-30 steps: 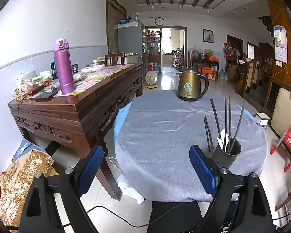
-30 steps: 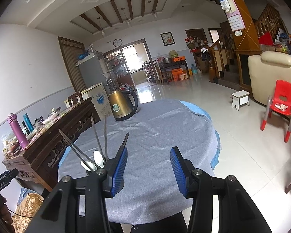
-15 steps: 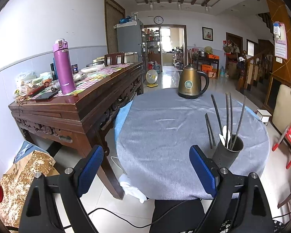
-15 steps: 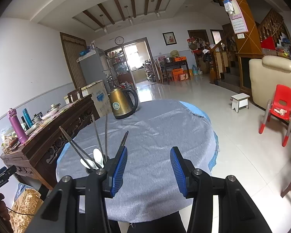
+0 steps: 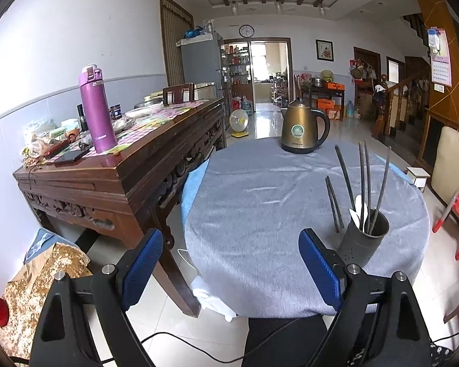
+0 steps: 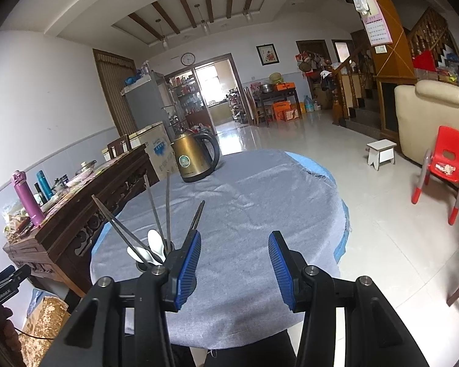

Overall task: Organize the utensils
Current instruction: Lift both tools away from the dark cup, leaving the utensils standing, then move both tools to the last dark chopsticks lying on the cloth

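While both grippers hang short of the table's near edge with nothing between their pads, the holder (image 5: 364, 238) serves as the reference for every place below.

Holder: dark cylinder, upright on the grey cloth (image 5: 260, 214), at the near right of the table in the left view. In the right view only a sliver of its rim (image 6: 143, 265) shows beside the left blue pad.

Chopsticks (image 5: 364, 177): dark, several, standing in the holder, long axes rising and fanning apart at the tips. One pair (image 5: 333, 205) leans away to the holder's left.

Spoons (image 5: 359, 211): white, in the holder, among the chopstick shafts; their bowls show above the rim in the right view (image 6: 156, 241).

Kettle (image 5: 303, 128): brass-coloured, well beyond the holder, at the far side of the cloth.

Left gripper (image 5: 232, 263): jaws spread wide, empty. The holder lies just beyond and right of its right pad.

Right gripper (image 6: 234, 266): jaws about half open, empty. The holder lies just beyond and left of its left pad, partly hidden by it.

Judgement: the holder sits between the two grippers, close to each; which is nearer cannot be told. No loose utensil shows on the cloth, so the sorting looks done or nearly so. Any reach must come in from above, along the upright shafts.
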{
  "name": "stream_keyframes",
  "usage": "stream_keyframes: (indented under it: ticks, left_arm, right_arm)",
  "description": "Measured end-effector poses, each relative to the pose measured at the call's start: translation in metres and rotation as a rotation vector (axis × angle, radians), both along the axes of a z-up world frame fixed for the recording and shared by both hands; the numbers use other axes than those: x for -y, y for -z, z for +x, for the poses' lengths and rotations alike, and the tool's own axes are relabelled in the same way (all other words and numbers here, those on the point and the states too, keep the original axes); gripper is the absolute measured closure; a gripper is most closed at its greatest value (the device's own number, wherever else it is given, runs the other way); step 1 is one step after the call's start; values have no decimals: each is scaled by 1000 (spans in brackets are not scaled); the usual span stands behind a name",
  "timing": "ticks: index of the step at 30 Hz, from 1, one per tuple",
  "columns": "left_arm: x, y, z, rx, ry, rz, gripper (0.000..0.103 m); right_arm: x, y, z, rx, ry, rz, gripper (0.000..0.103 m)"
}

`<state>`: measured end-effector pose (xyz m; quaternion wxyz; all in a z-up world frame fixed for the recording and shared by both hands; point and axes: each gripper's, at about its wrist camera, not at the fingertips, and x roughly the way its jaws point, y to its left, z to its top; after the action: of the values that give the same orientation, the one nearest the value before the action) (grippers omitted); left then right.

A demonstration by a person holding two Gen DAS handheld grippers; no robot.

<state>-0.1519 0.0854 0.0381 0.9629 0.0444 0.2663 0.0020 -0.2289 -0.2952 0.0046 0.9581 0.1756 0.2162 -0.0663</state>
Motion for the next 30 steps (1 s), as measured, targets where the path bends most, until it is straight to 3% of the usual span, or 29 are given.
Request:
stream_keyframes:
  ticks: [6, 11, 16, 23, 30]
  left_arm:
    - [8, 1, 31, -6, 8, 11, 10]
    - [12, 10, 58, -57, 16, -24, 10]
    - [7, 29, 81, -107, -1, 1, 10]
    - [-11, 65, 114, -208, -58, 3, 10]
    - [-17, 94, 144, -287, -71, 2, 10]
  right_arm:
    - [12, 12, 22, -46, -5, 33, 54]
    - [33, 26, 55, -114, -15, 90, 54]
    - [55, 32, 91, -163, -25, 149, 54]
    - [67, 48, 179, -278, -119, 194, 54]
    - [41, 77, 288, -399, -299, 228, 54]
